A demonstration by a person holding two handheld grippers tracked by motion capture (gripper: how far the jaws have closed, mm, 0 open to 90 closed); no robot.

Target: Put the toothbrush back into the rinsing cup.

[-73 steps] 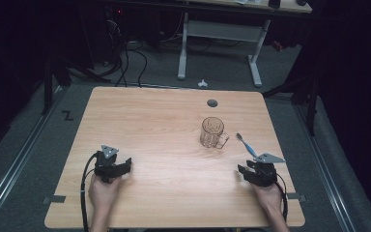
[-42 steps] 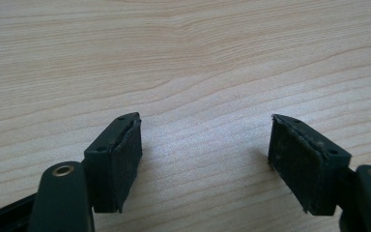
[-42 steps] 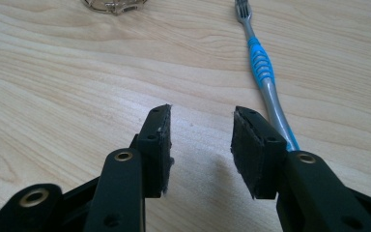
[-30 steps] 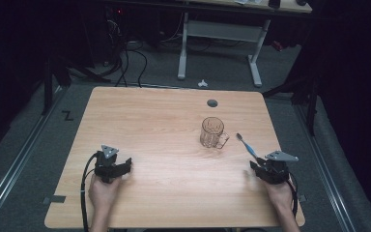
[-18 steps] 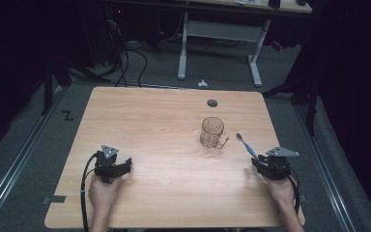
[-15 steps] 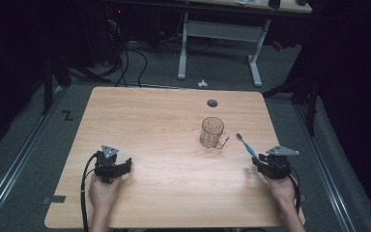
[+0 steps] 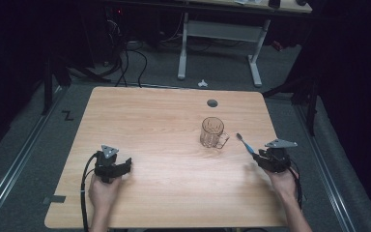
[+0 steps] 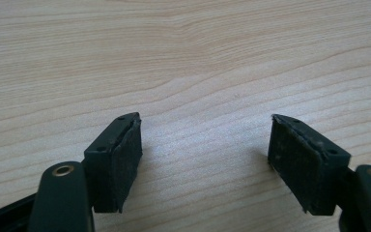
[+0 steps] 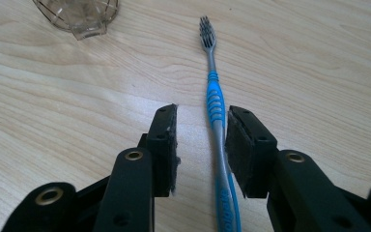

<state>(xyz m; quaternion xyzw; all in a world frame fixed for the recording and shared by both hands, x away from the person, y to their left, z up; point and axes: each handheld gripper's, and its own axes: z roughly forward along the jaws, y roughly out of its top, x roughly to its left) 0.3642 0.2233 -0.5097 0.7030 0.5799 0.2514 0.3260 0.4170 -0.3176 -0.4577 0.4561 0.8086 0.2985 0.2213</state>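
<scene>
In the right gripper view, the right gripper straddled the handle of a blue toothbrush lying flat on the table; its jaws had just been closing, yet a gap showed beside the handle, so nothing was clamped. The left gripper rested released on bare wood near the table's front left, well apart. The step in hand looked like grasping the toothbrush, whose bristles pointed toward the clear mug farther back, so the next move called for pinching the handle squarely, lifting, and probably carrying it to the mug.
</scene>
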